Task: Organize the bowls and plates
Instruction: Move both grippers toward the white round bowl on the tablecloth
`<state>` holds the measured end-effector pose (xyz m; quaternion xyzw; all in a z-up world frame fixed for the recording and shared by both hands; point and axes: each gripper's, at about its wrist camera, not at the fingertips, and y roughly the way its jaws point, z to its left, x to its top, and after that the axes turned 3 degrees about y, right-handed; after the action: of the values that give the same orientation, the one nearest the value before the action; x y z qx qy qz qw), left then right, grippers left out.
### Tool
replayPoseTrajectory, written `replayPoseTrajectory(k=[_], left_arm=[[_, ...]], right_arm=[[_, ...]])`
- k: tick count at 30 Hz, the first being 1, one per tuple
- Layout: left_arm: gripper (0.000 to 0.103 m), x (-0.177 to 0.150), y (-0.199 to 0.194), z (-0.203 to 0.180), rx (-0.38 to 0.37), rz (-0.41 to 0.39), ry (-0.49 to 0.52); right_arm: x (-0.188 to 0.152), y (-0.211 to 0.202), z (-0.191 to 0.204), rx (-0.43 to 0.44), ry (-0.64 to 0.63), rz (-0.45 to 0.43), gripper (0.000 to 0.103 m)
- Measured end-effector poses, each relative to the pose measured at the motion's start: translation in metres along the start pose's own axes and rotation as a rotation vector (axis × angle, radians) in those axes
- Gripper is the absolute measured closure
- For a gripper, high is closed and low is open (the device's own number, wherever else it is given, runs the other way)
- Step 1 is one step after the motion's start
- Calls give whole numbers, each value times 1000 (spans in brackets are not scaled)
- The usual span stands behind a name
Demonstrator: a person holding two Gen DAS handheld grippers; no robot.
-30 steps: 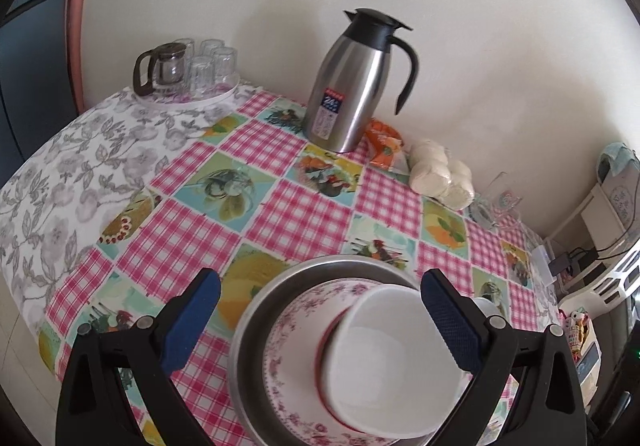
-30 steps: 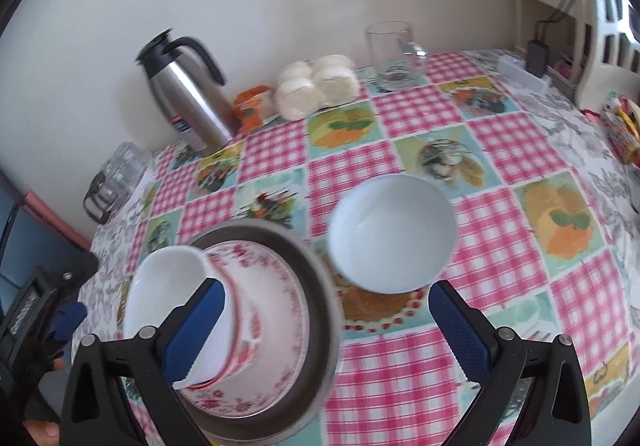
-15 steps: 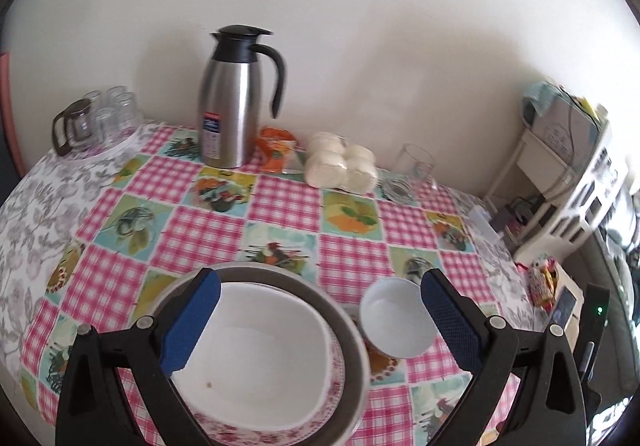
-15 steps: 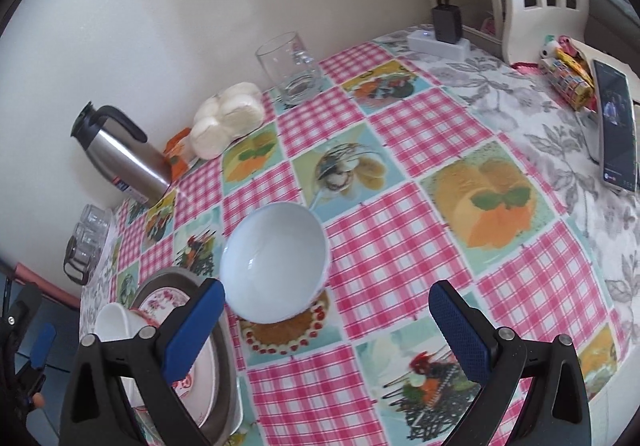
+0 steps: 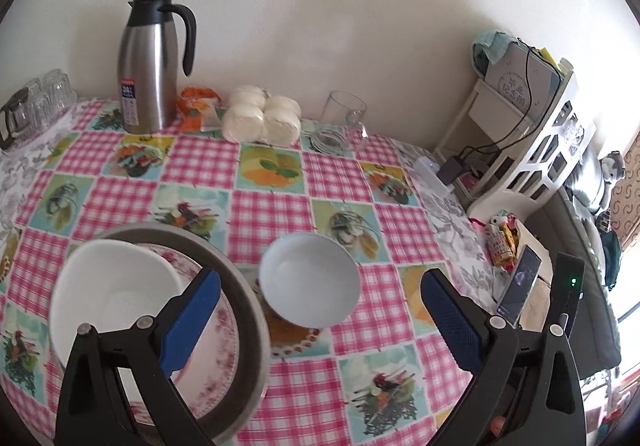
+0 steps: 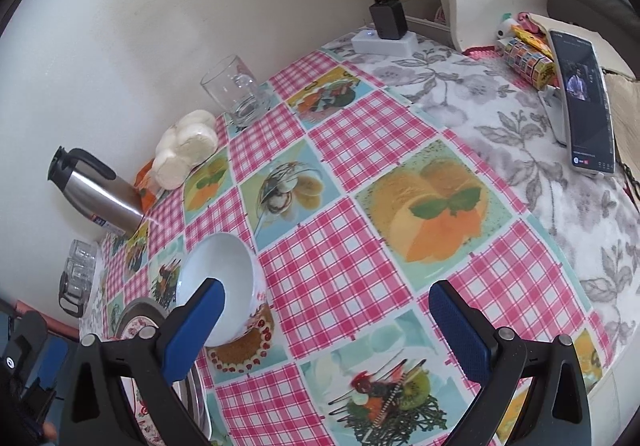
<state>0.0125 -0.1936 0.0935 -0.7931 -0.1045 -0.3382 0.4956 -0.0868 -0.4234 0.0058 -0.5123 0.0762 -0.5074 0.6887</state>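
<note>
A steel dish (image 5: 240, 310) at the lower left holds a floral plate (image 5: 216, 366) with a white bowl (image 5: 108, 294) on it. A second white bowl (image 5: 308, 280) stands alone on the checked tablecloth just right of the stack. My left gripper (image 5: 320, 282) hovers open above and in front of this bowl, holding nothing. In the right wrist view the lone bowl (image 6: 218, 286) lies behind the left fingertip of my right gripper (image 6: 327, 288), which is open and empty over bare cloth. Only the stack's edge (image 6: 136, 320) shows there.
Along the wall stand a steel jug (image 5: 150, 62), bagged buns (image 5: 260, 120), a glass mug (image 5: 346, 118) and a tray of glasses (image 5: 36, 102). A phone (image 6: 584, 102), snacks (image 6: 528, 58), a power strip (image 6: 384, 44) and a white rack (image 5: 532, 150) sit at the table's right side.
Both views have swung to the right. The stack has slid to the left edge of each view, and the lone bowl now sits between the left gripper's fingers. Both grippers stay open.
</note>
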Motion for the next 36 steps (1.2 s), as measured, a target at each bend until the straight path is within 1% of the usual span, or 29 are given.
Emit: replayPoseTrajectory(k=[3, 6, 11, 13, 16, 18, 22, 26, 28, 31, 35, 36], left_arm=[[3, -5, 9, -9, -25, 26, 4], [3, -10, 18, -14, -27, 50, -5], [3, -19, 33, -13, -42, 104, -76], [3, -23, 36, -13, -34, 111, -92], [3, -28, 39, -11, -24, 107, -138], [3, -31, 38, -6, 1, 95, -189], [3, -36, 39, 3, 11, 79, -259], [3, -36, 38, 10, 17, 62, -292], [3, -36, 39, 13, 27, 62, -297], [3, -36, 42, 16, 23, 69, -306], [3, -34, 47, 16, 21, 75, -296], [3, -34, 48, 16, 22, 77, -296]], right_arm=[[2, 0, -7, -7, 11, -5, 0], [5, 2, -13, -13, 20, -2, 0], [7, 5, -19, -21, 31, 3, 0], [7, 7, -20, -23, 32, 6, 0], [8, 9, -20, -9, 31, 9, 0], [7, 12, -18, 15, 25, 15, 0], [4, 21, -8, 66, 6, 39, 0], [-2, 30, 6, 98, -30, 66, 1], [-6, 37, 12, 111, -51, 83, 8], [-11, 46, 19, 113, -69, 111, 17], [-17, 55, 26, 132, -78, 129, 25], [-17, 57, 27, 134, -82, 131, 28]])
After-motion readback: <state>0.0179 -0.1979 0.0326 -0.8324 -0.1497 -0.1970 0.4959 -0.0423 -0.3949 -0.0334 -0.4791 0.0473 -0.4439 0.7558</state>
